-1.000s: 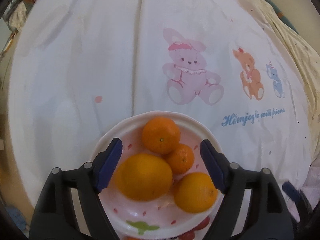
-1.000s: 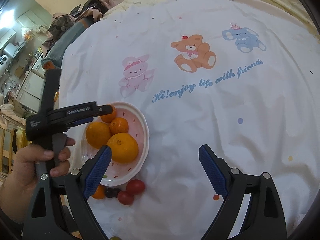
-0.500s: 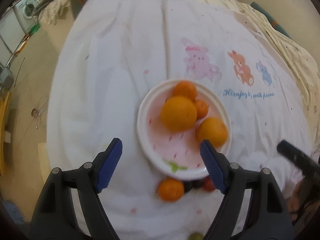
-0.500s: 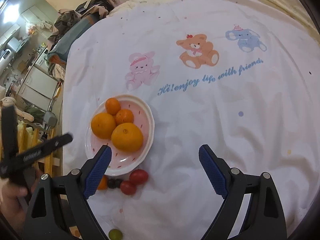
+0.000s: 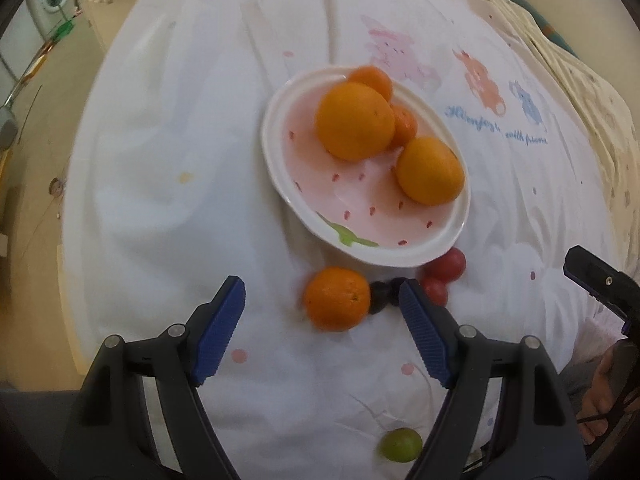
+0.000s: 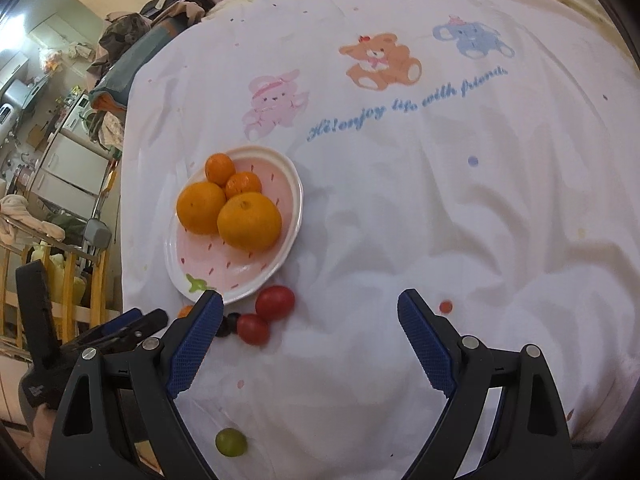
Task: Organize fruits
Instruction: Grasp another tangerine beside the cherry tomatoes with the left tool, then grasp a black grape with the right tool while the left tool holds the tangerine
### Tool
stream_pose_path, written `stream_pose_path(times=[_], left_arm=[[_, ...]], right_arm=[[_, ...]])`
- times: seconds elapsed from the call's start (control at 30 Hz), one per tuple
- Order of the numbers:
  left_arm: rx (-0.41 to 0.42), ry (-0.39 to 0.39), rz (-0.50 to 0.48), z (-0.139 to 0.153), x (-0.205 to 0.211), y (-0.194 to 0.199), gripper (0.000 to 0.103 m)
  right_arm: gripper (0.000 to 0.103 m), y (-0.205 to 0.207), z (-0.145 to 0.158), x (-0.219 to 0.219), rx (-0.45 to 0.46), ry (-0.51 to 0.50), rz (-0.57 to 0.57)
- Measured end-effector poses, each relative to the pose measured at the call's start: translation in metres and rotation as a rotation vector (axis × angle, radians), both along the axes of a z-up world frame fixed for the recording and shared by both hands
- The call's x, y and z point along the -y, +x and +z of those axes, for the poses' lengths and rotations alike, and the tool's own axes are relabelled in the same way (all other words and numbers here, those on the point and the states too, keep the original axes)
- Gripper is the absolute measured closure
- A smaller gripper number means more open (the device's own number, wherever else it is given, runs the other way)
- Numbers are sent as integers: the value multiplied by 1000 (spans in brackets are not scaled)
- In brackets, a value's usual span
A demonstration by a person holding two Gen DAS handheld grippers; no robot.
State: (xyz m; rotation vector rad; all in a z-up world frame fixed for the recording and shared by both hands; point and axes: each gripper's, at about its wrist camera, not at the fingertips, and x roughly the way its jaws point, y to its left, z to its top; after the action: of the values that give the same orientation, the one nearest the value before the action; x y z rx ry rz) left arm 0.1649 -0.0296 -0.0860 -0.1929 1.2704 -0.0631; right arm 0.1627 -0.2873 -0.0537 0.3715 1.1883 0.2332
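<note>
A pink-and-white plate [image 5: 276,168] on the printed white cloth holds several oranges, the largest [image 5: 354,120] at its far left. In front of it lie a loose orange [image 5: 337,298], dark grapes [image 5: 379,297], two red tomatoes [image 5: 446,265] and, nearer, a green grape [image 5: 400,444]. My left gripper [image 5: 319,286] hovers open over the loose orange, touching nothing. In the right wrist view my right gripper [image 6: 309,298] is open over bare cloth, right of the tomatoes [image 6: 275,302] and the plate [image 6: 295,216]. The green grape [image 6: 231,442] lies between its arms.
The cloth [image 6: 440,200] with cartoon animals and blue lettering stretches far and right. Its left edge drops to a floor with furniture and a washing machine [image 6: 76,120]. The left gripper's body [image 6: 120,330] shows at the lower left of the right wrist view.
My left gripper pulled back from right over the plate toward the near edge, bringing the loose orange, grapes and tomatoes into view. The right gripper drifted slightly toward the tomatoes.
</note>
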Motion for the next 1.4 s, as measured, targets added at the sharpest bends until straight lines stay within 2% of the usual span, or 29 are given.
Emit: stream_pose_path(times=[0.2,0.27,0.4,0.77,1.03,1.1,1.17,1.27,1.3,1.37,1.4], left_arm=[[-52,-2,-17,-22,6,2,30],[-66,-11,-28,-27,7,2,37],[-80,-47,-34,-32,5,3,62],[-60,-24,-67,-24,11,2,67],[-11,-52,17,9,-14,-11,67],[3,-63,45,19,-25,-16,67],[15,-67,68,27,-34,-20,67],[32,-66,96,35,-46,-26,67],[36,-71,114,36,-50,-27,67],[39,-80,144,37,-58,-27,67],[41,-87,158,38,-62,-26,67]], right_arm=[[12,4,-3,-2,0,-25,-7],[12,5,-4,-3,-3,-34,-7],[12,9,-6,-6,-5,-44,-1],[12,10,-8,-8,-6,-66,12],[12,4,-16,-20,-46,-54,67],[16,2,-16,-28,-68,0,108],[32,2,-14,-43,-100,112,174],[42,5,-19,-70,-157,188,232],[44,7,-23,-79,-186,199,239],[58,10,-33,-97,-234,188,244],[58,12,-38,-104,-254,168,236]])
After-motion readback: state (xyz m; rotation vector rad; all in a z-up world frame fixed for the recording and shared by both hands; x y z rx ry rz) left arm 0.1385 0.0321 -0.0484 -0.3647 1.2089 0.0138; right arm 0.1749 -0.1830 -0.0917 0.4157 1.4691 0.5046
